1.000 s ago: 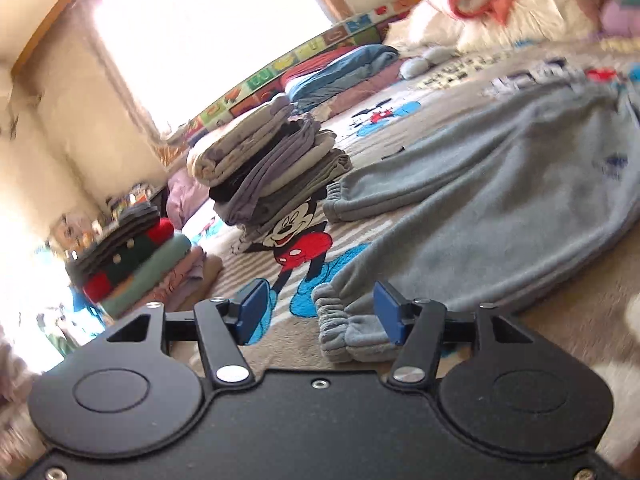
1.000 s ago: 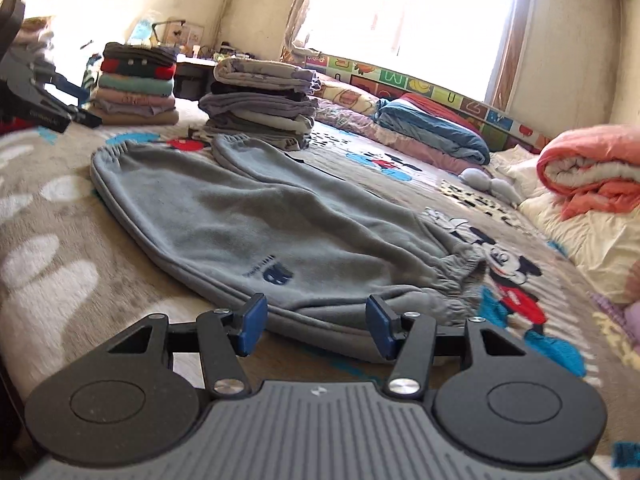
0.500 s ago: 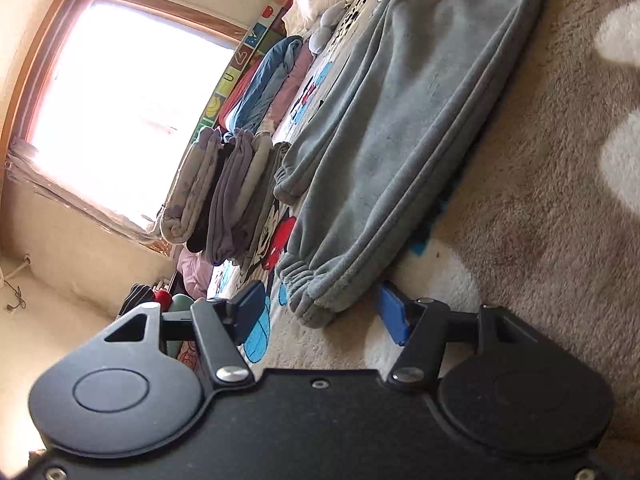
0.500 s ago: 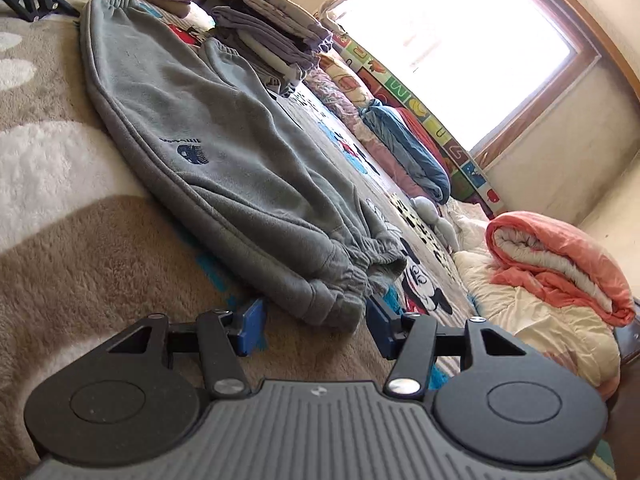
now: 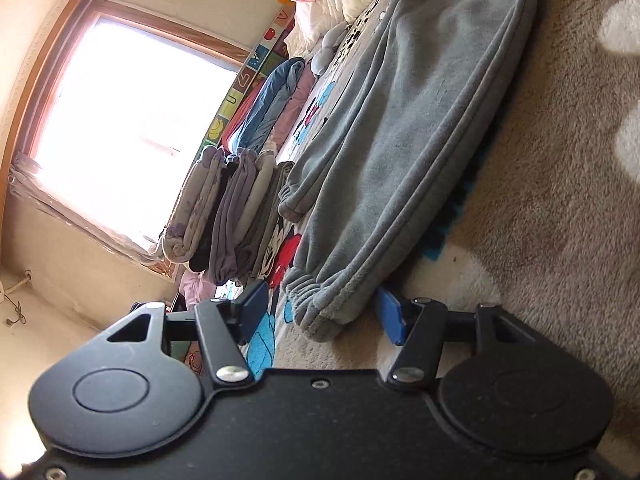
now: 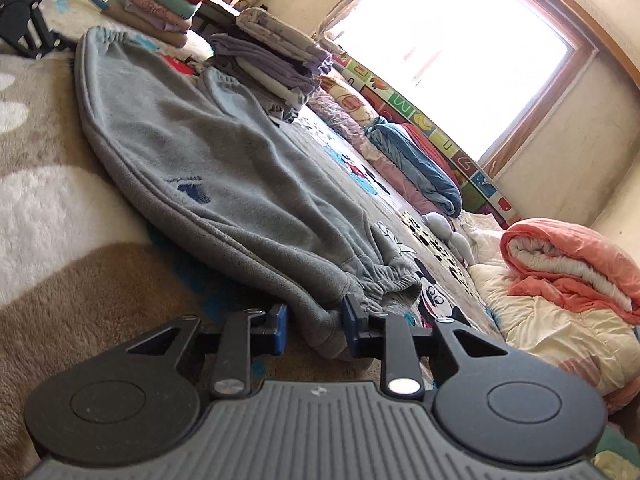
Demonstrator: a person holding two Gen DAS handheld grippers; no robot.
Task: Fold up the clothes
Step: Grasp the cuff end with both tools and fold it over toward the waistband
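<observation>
Grey sweatpants [image 5: 400, 140] lie flat along a brown and white Mickey blanket [image 5: 540, 220]. In the left wrist view my left gripper [image 5: 324, 314] is low on the bed and rolled on its side. A leg cuff [image 5: 316, 312] sits between its blue pads; the jaws are closing, with gaps still on both sides. In the right wrist view my right gripper [image 6: 315, 330] is at the waistband end of the sweatpants [image 6: 200, 152]. Its jaws are closing and the pads press on the waistband corner [image 6: 320, 332]. The left gripper [image 6: 28, 20] shows far off by the cuffs.
A stack of folded clothes [image 6: 272, 60] stands just beyond the sweatpants, with a second stack [image 6: 164, 4] behind it. A rolled pink quilt [image 6: 572, 256] and a blue blanket [image 6: 416, 168] lie toward the bright window. The stack [image 5: 224, 216] also appears in the left wrist view.
Both grippers sank to the bed and rolled. The left one came around the leg cuff. The right one's jaws narrowed onto the waistband corner.
</observation>
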